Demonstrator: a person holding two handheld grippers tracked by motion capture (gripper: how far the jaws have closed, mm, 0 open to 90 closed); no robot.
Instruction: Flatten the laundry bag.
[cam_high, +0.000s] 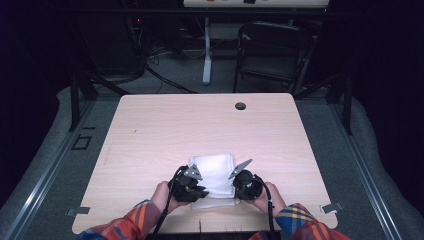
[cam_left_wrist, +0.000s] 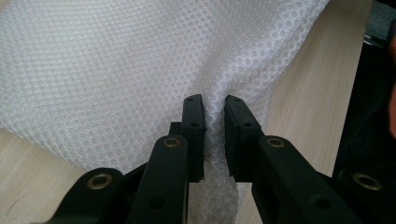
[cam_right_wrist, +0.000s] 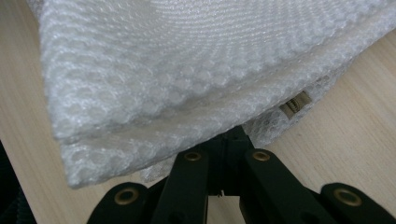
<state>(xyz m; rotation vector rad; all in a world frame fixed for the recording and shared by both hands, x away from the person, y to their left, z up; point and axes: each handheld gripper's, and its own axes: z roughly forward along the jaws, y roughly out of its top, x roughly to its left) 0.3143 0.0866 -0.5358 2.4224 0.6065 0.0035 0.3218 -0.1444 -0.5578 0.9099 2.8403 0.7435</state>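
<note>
- A white mesh cloth (cam_high: 214, 172), folded into a thick rectangular pad, lies on the light wooden surface (cam_high: 165, 130), near the surface's near edge and about midway along it.
- The left gripper (cam_high: 199, 192) sits at the cloth's near-left corner, held in the person's left hand (cam_high: 166, 196).
- In the left gripper view the two black jaws stand nearly together, with a pinched ridge of the cloth (cam_left_wrist: 140, 70) running up between them; the pads press on the mesh from both sides, so this gripper has hold of the cloth.
- The mesh puckers and rises away from the pinch, and bare surface (cam_left_wrist: 317, 93) shows beyond the cloth's far edge.
- The right gripper (cam_high: 239, 186) sits at the cloth's near-right corner, held in the person's right hand (cam_high: 267, 197).
- In the right gripper view the jaws are closed tight together on the cloth's lower edge (cam_right_wrist: 187, 84); the stacked layers bulge up and over the jaw tips, hiding them.
- A small beige label (cam_right_wrist: 295, 103) sticks out of the cloth's edge, just beside the right gripper's jaws.
- Plaid sleeves (cam_high: 135, 224) cover both forearms at the surface's near edge.
- A dark round grommet hole (cam_high: 240, 106) lies in the surface well beyond the cloth, near the far edge.
- A dark folding chair (cam_high: 272, 52) stands on the floor beyond the surface's far edge.
</note>
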